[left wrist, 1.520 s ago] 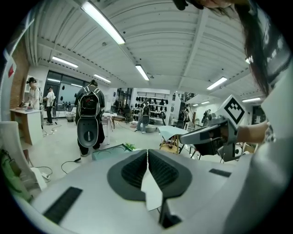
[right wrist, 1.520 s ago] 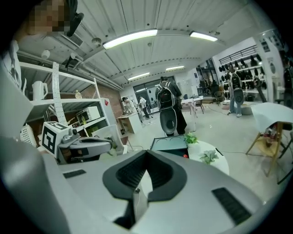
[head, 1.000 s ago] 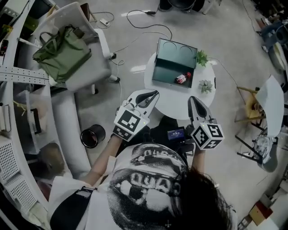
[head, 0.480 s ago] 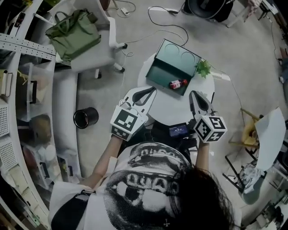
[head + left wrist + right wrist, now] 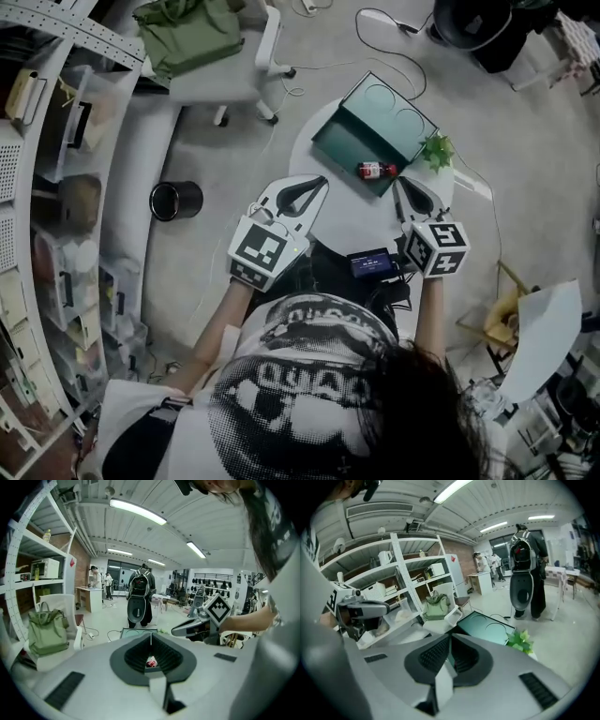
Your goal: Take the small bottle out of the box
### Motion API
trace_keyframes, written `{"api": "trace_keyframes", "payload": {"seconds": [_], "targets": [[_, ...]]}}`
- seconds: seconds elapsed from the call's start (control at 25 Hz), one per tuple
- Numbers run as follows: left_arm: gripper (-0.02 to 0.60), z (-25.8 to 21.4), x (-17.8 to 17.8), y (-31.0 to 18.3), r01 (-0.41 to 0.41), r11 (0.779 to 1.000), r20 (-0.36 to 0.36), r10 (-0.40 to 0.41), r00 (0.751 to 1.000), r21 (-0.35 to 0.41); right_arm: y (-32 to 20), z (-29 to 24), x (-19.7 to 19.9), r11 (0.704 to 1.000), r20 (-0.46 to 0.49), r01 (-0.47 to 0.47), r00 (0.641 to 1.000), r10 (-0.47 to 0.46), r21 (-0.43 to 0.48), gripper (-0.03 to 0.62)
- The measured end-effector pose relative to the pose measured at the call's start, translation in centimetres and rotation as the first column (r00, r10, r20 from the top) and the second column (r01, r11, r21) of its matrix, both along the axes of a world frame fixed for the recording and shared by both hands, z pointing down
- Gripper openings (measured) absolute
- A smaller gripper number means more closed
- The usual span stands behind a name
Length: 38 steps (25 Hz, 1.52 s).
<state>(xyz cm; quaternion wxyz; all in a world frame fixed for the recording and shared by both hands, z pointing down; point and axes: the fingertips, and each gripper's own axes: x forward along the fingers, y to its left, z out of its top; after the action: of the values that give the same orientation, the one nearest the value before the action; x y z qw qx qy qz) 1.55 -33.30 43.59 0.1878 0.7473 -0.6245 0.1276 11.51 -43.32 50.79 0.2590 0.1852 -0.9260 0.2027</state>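
The small bottle (image 5: 377, 170), with a red label and dark cap, lies on its side in the near right corner of the open green box (image 5: 345, 148) on the round white table (image 5: 361, 223). My left gripper (image 5: 322, 180) hovers over the table's left edge, shut and empty. Its own view shows the bottle (image 5: 151, 662) past the closed jaw tips of the left gripper (image 5: 150, 637). My right gripper (image 5: 397, 181) hangs just right of the bottle. Its jaws are starting to open but the tips of the right gripper (image 5: 449, 639) still look together, with nothing between them. The box lid (image 5: 487, 626) stands beyond.
A small green plant (image 5: 437, 150) sits at the table's right edge beside the box. A white chair with a green bag (image 5: 202, 33) stands at the upper left. A black bin (image 5: 175, 200) is on the floor, shelving (image 5: 56, 187) runs along the left, and cables lie behind the table.
The head view has swung, so the scene sits turned in the frame. Both grippers have come nearer the box, and the right tips are now close beside the bottle. The bottle still lies in the box.
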Motion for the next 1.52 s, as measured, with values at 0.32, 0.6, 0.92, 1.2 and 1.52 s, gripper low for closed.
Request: {"api": "trace_keyframes", "payload": {"seconds": [0.32, 0.6, 0.92, 1.2, 1.52], "targets": [[0.015, 0.1, -0.3, 1.9, 0.111, 0.994, -0.016, -0.111, 0.994, 0.0, 0.9, 5.4, -3.0, 0.869, -0.258, 0.488, 0.852, -0.455, 0.079, 0.098], [0.015, 0.3, -0.5, 3.6, 0.172, 0.985, -0.018, -0.172, 0.985, 0.009, 0.6, 12.2, -3.9, 0.66, -0.464, 0.751, 0.588, -0.663, 0.007, 0.141], [0.015, 0.7, -1.8, 5.8, 0.26, 0.966, -0.035, -0.26, 0.965, 0.0, 0.3, 16.0, -4.5, 0.402, -0.621, 0.911, 0.262, -0.739, -0.094, 0.195], [0.015, 1.0, -2.7, 6.6, 0.313, 0.95, -0.036, -0.313, 0.949, 0.0, 1.1, 18.8, -4.3, 0.283, -0.668, 0.94, 0.088, -0.739, -0.19, 0.207], [0.015, 1.4, -3.3, 7.2, 0.355, 0.935, -0.039, -0.356, 0.934, -0.009, 0.4, 21.6, -3.9, 0.231, -0.745, 0.944, -0.022, -0.667, -0.235, 0.232]]}}
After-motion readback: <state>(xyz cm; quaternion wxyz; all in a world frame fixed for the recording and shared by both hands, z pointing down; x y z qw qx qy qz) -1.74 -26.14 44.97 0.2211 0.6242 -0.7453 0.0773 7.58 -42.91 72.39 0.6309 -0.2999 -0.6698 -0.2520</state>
